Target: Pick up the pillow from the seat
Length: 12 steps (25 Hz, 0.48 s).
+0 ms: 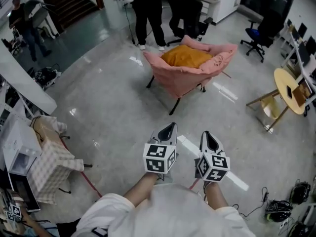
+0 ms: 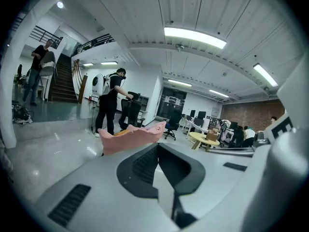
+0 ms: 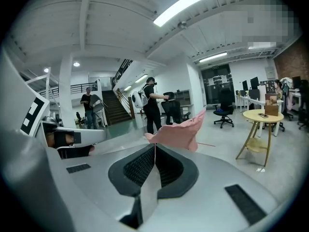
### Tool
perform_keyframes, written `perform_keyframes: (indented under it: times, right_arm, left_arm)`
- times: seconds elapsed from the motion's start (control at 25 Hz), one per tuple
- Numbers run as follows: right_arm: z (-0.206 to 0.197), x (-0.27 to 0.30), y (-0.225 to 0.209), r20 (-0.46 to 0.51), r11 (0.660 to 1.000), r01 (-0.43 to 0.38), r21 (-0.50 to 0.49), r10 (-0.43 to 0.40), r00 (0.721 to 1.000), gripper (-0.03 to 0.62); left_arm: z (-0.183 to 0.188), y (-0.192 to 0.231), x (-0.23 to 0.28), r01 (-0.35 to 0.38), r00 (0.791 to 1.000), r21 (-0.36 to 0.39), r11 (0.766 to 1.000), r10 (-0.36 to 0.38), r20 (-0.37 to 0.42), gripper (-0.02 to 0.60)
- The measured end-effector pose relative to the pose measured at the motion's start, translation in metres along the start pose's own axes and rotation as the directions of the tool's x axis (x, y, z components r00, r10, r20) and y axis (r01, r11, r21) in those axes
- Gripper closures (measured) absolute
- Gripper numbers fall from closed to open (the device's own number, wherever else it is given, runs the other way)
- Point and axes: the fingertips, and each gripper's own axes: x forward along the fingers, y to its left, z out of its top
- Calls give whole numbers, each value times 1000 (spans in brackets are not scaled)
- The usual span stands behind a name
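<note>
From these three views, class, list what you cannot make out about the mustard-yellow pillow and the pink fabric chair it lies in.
- Mustard-yellow pillow: the left gripper view shows only a sliver above the rim of the pink fabric chair. In the right gripper view the chair's raised side hides it.
- Pillow's underside: head view, sunk in the seat.
- Chair legs: largely hidden behind the left gripper and the right gripper in their own views.

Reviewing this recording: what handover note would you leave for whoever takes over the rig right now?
Left tool: shut, empty.
Right tool: shut, empty, beside the left one.
The pillow, orange, lies in the pink seat ahead, well apart from both tools.
Done: nothing yet; the pillow is untouched.
Left: walk up to the seat, open a tool, grip the pillow, lift it off.
</note>
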Motion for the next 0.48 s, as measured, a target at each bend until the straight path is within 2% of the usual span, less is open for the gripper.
perform_keyframes:
  times: [0.2, 0.48]
  right_arm:
    - [21, 38, -9, 11, 1000, 12, -5, -12, 1000, 563]
    - [28, 76, -25, -6, 999, 37, 13, -37, 999, 565]
  left_arm:
    - [16, 22, 35, -2, 1000, -10, 1000, 2, 7, 574]
    - [22, 40, 75, 17, 1000, -17, 1000, -17, -13, 574]
